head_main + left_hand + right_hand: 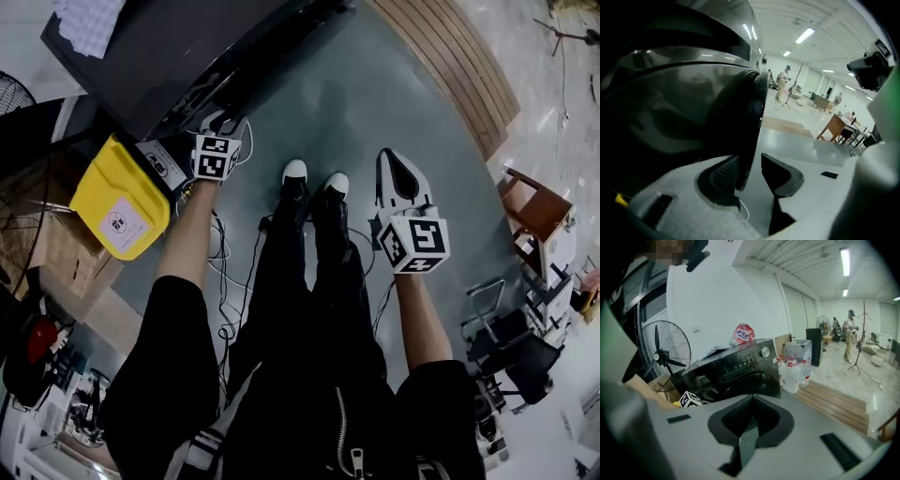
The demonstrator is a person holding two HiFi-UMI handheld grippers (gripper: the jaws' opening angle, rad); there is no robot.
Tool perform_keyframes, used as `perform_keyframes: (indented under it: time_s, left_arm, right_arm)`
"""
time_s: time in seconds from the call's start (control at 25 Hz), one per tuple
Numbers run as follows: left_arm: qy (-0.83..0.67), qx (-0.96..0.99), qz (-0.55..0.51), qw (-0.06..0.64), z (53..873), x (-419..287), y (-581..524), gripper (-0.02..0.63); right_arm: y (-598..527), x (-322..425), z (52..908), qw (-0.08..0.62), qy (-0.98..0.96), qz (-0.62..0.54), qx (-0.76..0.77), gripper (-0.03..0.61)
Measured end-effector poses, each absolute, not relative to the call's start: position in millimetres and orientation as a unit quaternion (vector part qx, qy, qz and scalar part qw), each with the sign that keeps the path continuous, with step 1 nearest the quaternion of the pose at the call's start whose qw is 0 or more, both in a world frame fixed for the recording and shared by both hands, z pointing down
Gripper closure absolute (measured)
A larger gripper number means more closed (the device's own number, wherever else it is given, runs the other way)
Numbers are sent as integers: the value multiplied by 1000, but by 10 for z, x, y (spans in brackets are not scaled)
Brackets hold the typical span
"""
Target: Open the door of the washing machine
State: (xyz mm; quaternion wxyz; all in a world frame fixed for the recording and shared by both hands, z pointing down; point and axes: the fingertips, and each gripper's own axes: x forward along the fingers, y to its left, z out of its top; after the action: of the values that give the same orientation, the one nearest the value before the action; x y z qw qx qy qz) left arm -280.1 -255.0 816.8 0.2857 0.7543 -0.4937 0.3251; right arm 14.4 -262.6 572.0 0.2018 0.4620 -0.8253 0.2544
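The left claw [751, 161] stood apart astride the door [740, 108] rim (right claw [752, 399] together, empty), fitting either a coming pull or a letting-go.

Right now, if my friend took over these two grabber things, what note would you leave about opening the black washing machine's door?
Left gripper: jaws apart, with the dark rim of the round glass door between them. The rim is close to one pad but not clamped.
Right gripper: shut, empty, held back from the machine.
Black front-loading washing machine: straight ahead, near a yellow plastic container.
Done: jaws placed at the door's edge.
Left: probably close on the rim and pull. The door does not look swung open yet.
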Motion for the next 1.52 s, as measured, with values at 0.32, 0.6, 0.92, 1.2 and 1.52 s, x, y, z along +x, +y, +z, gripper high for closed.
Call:
perform_keyframes:
  time_s: [0.32,0.6,0.92,1.2,1.52]
  left_arm:
    - [-505,756,304,285,8225,-2829,-2639,537]
    - [-518,749,292,292,8220,-2738,-2563,538]
    - [-462,782,295,296,8252,-2082,-2256,538]
    - [-451,786,303,295,8251,-1459,-2067,534]
    - [-430,791,311,305,8259,-658,-1932,531]
  right_arm:
    - [-2653,296,5864,211,-809,264,480,575]
    - [-2611,446,5890,203,-801,270,495,575]
    - [-2433,779,5880,198,-790,272,513,575]
    - [-2189,1368,5793,182,-775,273,540,575]
    - [-1799,2166,5787,165,-746,284,579,575]
